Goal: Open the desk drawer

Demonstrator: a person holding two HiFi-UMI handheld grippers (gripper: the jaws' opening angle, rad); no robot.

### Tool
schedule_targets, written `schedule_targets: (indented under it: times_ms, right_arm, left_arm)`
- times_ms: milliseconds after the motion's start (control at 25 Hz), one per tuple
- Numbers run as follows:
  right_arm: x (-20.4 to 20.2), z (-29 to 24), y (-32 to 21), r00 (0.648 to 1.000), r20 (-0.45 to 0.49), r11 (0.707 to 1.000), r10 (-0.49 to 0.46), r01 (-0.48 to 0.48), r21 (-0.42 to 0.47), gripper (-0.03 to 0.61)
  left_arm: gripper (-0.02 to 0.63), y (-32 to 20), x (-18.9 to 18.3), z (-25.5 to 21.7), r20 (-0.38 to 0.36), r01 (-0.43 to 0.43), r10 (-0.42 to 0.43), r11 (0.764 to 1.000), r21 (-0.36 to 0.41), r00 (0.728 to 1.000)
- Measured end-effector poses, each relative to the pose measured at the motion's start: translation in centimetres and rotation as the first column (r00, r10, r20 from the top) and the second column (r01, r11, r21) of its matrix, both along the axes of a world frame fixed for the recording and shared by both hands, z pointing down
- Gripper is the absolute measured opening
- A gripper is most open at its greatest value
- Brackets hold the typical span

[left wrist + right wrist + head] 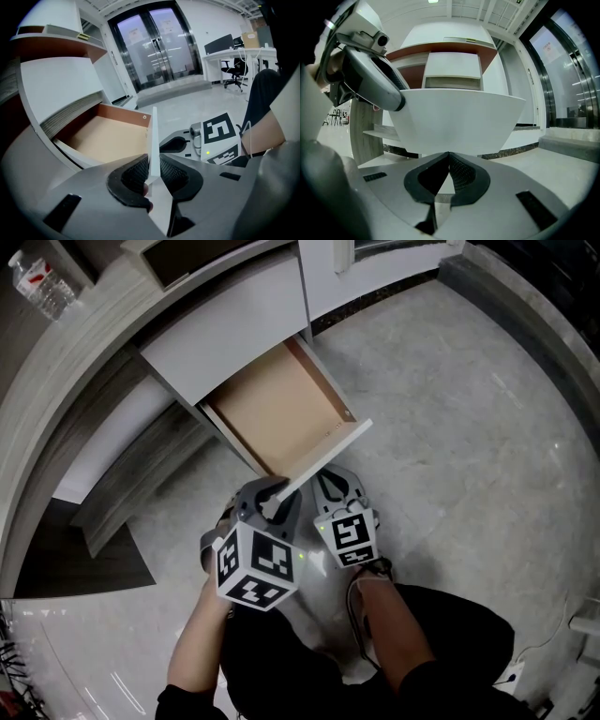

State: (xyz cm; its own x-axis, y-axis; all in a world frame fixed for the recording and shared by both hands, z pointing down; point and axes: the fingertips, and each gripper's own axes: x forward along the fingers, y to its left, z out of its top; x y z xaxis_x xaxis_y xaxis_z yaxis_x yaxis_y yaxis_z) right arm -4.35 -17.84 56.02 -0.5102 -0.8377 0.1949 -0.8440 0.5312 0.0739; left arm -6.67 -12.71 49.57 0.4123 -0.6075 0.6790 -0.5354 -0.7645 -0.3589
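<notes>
**Drawer open, left tool clamped on its front panel**

Item: desk drawer point(281, 409), pulled well out of the white desk point(225, 329). Its tan wooden bottom is exposed and holds nothing that can be seen.

Left gripper point(152, 164): clenched on the drawer front point(153, 136), at the panel's top edge. The thin white panel stands upright between the jaws, with a ribbed pad against each face. The drawer's box extends away ahead of this tool and to its left.

Right gripper point(449, 154): jaws fully together and holding nothing. It is just beside the left gripper, on that tool's right. It faces the outer white face of the drawer front, which fills the space directly ahead of its tips. Whether the tips touch the panel cannot be told.

Surroundings:
- Pale marbled floor point(469, 427) under both tools.
- Water bottle point(42, 287) on the desk top, well beyond the left gripper.
- Glass double doors point(154, 44) and an office chair point(233, 72), far ahead of the left gripper.
</notes>
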Motion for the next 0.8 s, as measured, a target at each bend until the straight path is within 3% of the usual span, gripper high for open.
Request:
schedule_targets:
  times_ms: [800]
  right_arm:
    - [-0.35, 0.84, 0.24, 1.0, -0.013, 1.0, -0.013, 0.013, -0.014, 0.006]
  left_arm:
    - [0.075, 0.29, 0.09, 0.16, 0.013, -0.011, 0.01, 1.0, 0.019, 1.0]
